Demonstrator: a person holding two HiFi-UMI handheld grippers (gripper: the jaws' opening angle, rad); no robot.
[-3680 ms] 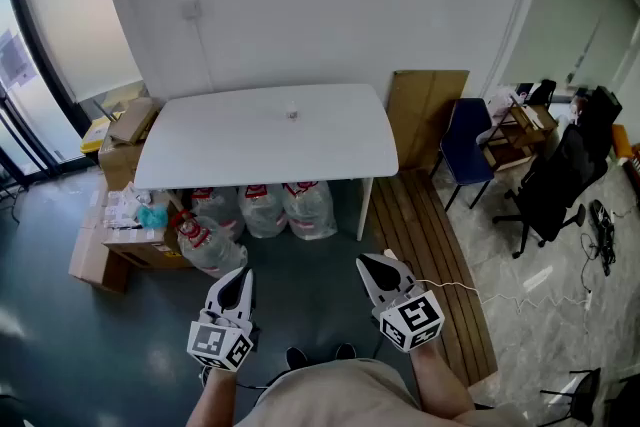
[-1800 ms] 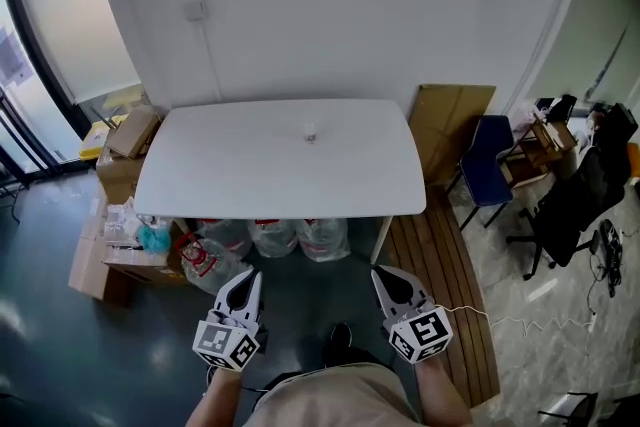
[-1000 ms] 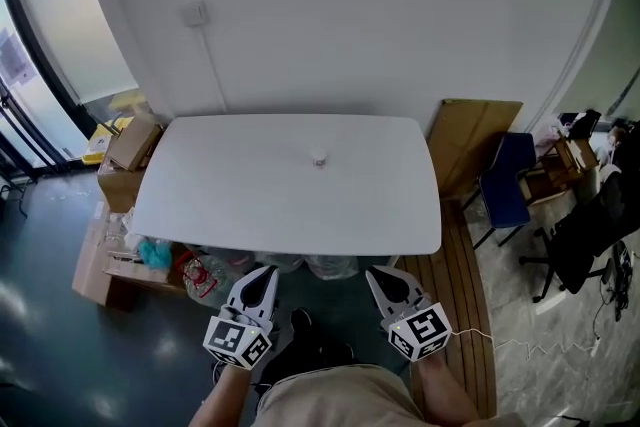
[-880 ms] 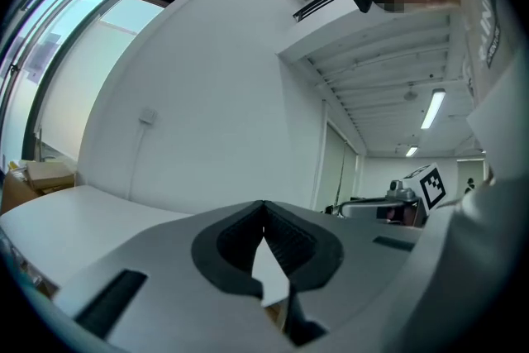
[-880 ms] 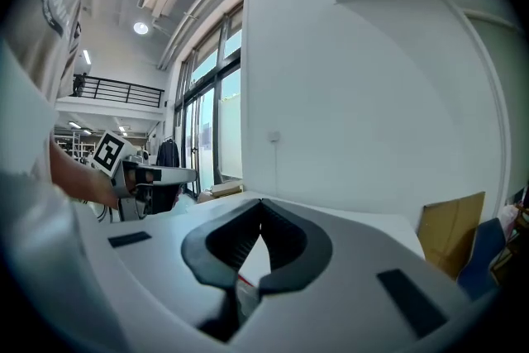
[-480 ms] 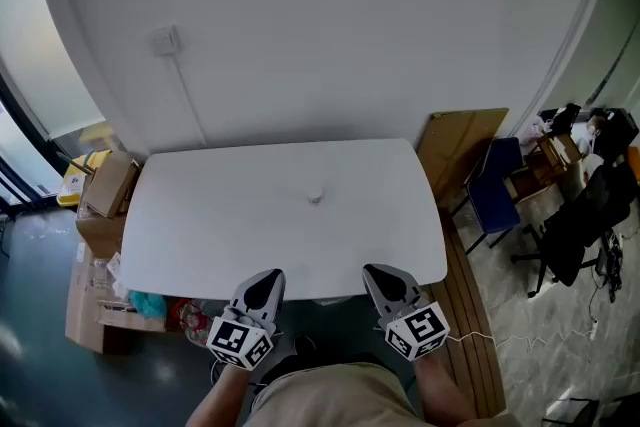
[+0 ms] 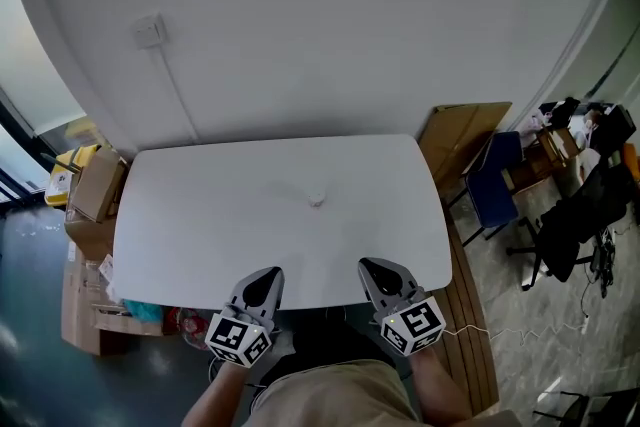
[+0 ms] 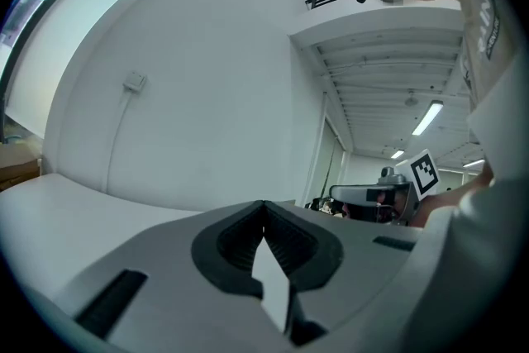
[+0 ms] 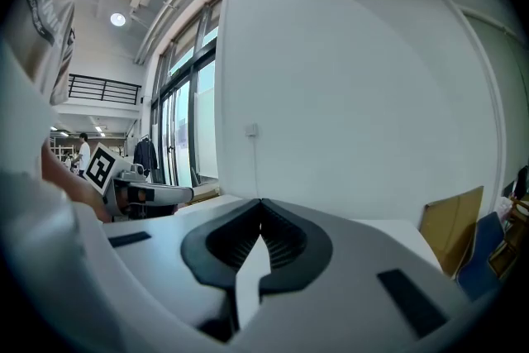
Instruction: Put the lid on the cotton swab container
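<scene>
White wall (image 7: 330,25) fills the upper half of the head view, with a socket plate (image 7: 150,30) high on its left. Below it stands a white table (image 7: 200,225), seen from steeply above, its top bare except for one item. A cardboard sheet (image 7: 465,140) leans against the wall at the table's right end, with a blue chair (image 7: 495,185) just beyond.

At the table's near edge the person holds two grippers side by side, both pointing across the table. The left gripper (image 7: 265,275) has its jaws pressed together with nothing between them. The right gripper (image 7: 375,267) is likewise closed and empty.

A tiny pale object, probably the cotton swab container (image 7: 316,200), sits near the table's middle, well apart from both grippers. It is too small to tell whether a lid lies on or beside it.

This looks like the approach. To do it well, locate the lid first and spread the jaws before arriving. One gripper can then steady the container while the other carries the lid.
</scene>
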